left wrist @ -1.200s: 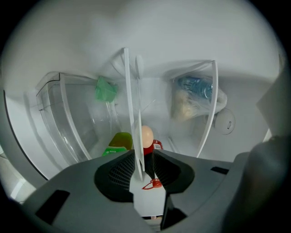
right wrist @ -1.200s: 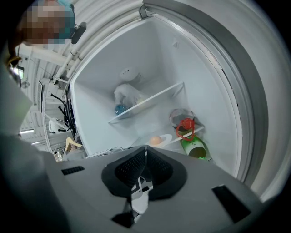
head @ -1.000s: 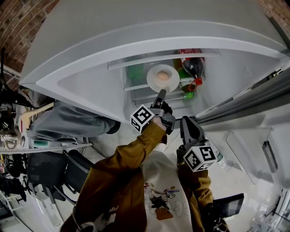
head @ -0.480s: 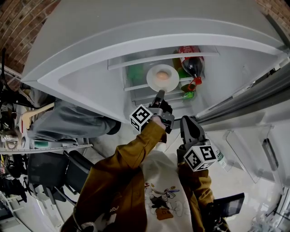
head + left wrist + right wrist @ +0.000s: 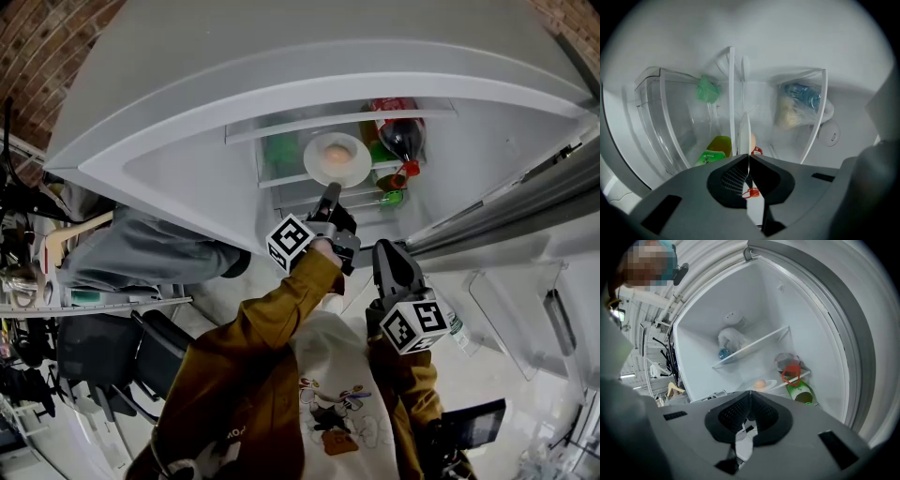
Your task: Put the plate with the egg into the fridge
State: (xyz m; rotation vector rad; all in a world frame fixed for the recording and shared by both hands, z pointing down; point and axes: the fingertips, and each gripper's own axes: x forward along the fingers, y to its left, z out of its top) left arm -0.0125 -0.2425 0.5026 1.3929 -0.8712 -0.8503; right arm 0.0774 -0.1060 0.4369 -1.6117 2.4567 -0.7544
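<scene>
Left gripper (image 5: 749, 156) newly tight on plate (image 5: 745, 131)

The jaws of the left tool (image 5: 329, 192), apart a second ago, now press together on the rim of the round white plate (image 5: 355, 167) carrying the pale brown egg (image 5: 337, 153), which sits slightly higher.

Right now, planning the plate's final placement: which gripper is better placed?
Left: the left gripper is shut on the plate inside the fridge; the right gripper hangs back outside, shut and empty.
</scene>
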